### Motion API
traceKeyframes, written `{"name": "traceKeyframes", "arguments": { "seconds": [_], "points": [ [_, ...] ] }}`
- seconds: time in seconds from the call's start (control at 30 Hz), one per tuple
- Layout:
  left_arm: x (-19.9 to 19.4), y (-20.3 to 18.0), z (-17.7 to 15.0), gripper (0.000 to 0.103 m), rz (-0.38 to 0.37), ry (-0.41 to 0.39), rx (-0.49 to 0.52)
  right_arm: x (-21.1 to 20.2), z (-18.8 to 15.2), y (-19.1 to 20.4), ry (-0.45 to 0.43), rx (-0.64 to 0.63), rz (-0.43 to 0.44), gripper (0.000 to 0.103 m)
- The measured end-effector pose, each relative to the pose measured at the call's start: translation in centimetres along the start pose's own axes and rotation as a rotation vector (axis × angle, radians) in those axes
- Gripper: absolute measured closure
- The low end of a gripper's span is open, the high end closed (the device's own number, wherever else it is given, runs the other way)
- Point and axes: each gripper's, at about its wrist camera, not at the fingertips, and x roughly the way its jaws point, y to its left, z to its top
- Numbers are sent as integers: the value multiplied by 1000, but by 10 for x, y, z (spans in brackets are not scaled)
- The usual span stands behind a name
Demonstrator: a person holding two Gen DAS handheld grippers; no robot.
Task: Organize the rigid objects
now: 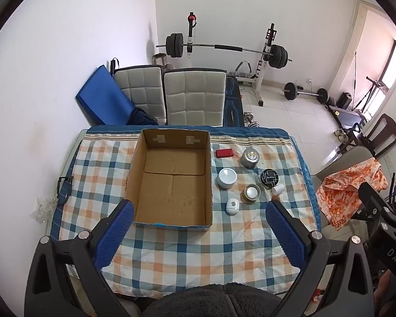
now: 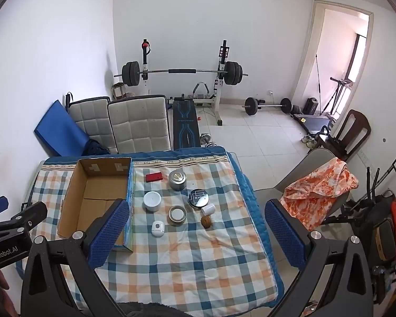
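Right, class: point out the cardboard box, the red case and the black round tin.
cardboard box [image 1: 171, 182], left wrist view, on its bare inside floor.
red case [image 2: 153, 177], right wrist view, middle of its top face.
black round tin [image 2: 198, 198], right wrist view, centre of its patterned lid.

Cardboard box [image 2: 92, 198] (empty), small containers beside it; right gripper [image 2: 195, 227] spread

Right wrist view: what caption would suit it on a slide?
Open right gripper above a checked tablecloth, small containers beside an empty cardboard box.
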Motion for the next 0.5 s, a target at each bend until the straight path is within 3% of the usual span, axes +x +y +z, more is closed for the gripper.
{"name": "traceKeyframes", "arguments": {
  "seconds": [0.5],
  "points": [
    [-3,-3,-2,1,-14,17,1,-1,6,-1,11,0,4,0]
  ]
}}
